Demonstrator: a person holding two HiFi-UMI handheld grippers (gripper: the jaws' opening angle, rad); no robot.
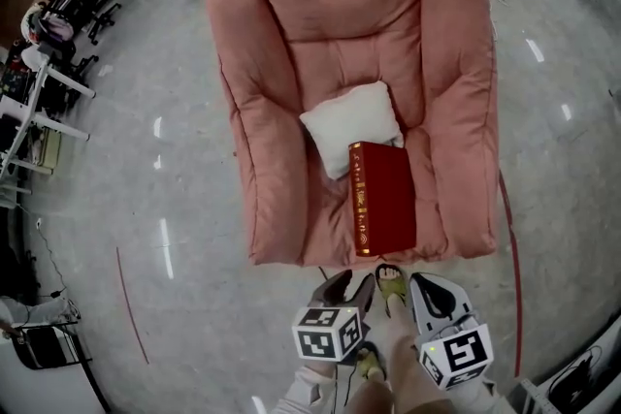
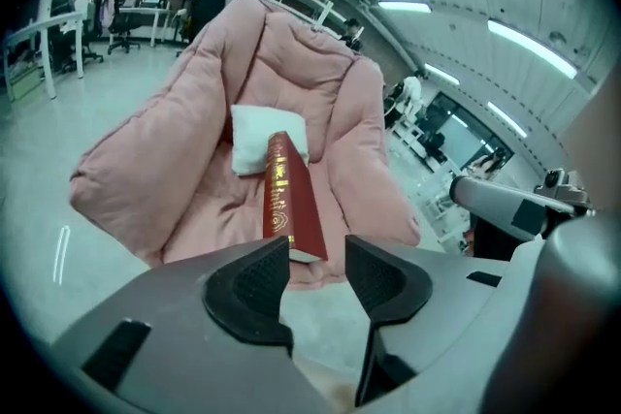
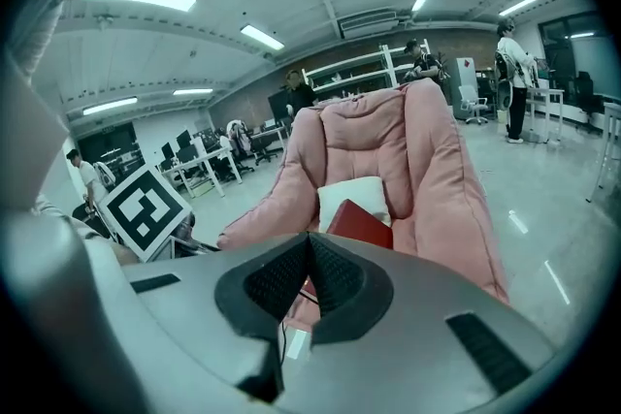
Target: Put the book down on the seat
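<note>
- Off at the far left, office desks (image 1: 44, 102) and chairs stand on the grey floor.
- The left gripper (image 1: 351, 284) hangs just short of the seat's near edge. Its jaws stand moderately apart with nothing between the pads (image 2: 260, 278); the book only shows beyond the gap.
- The pink armchair (image 1: 291, 24) fills the middle, its back at the far side.
- A white pillow (image 1: 351, 123) sits at the far end of the seat.
- The red book (image 1: 383, 199) lies flat on the right half of the seat, gilt spine to the left. Its far end touches the pillow and its near end reaches the seat's front edge.
- The right gripper (image 1: 427, 280) hovers near the seat's front edge, jaws pressed together and empty.
</note>
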